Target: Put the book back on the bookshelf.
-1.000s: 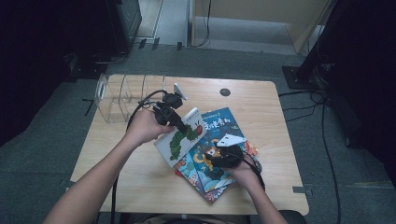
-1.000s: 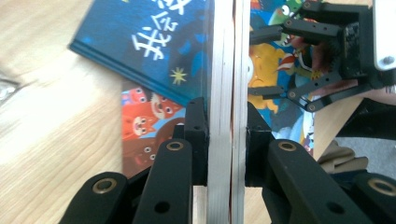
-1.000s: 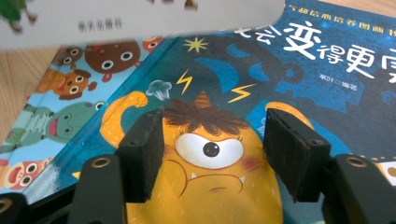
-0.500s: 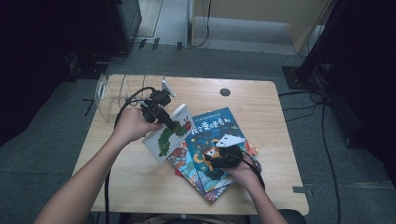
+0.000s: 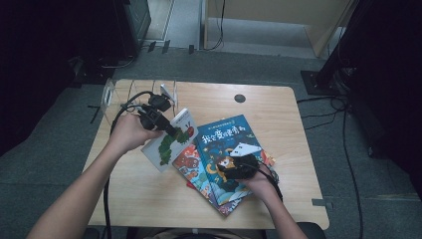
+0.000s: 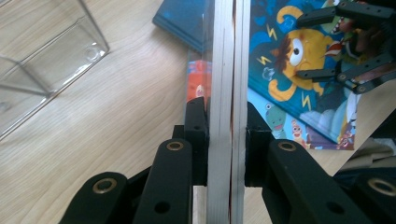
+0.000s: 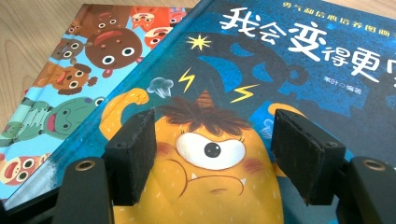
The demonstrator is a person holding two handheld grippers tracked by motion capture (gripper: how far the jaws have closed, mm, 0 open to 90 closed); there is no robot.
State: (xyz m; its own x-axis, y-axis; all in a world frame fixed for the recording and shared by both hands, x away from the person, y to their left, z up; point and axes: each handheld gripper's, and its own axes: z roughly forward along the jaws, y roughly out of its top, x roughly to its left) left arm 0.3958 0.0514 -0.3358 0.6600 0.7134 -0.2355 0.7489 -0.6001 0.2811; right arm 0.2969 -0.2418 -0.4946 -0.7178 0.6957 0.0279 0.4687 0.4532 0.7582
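Two glossy hardcovers: white caterpillar book edge-on between clamped left gripper jaws, blue monster book flat beneath right gripper, jaws just widened, nothing between.

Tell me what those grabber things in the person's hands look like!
Both are black. The left gripper trails a thick black cable. The right gripper carries a pale three-cornered plate. Brass-coloured pins join their arms, and the jaws have flat black pads.

white title 我会变得更 printed across blue monster book, small author name 苇叶 beneath, yellow top line too small to be read
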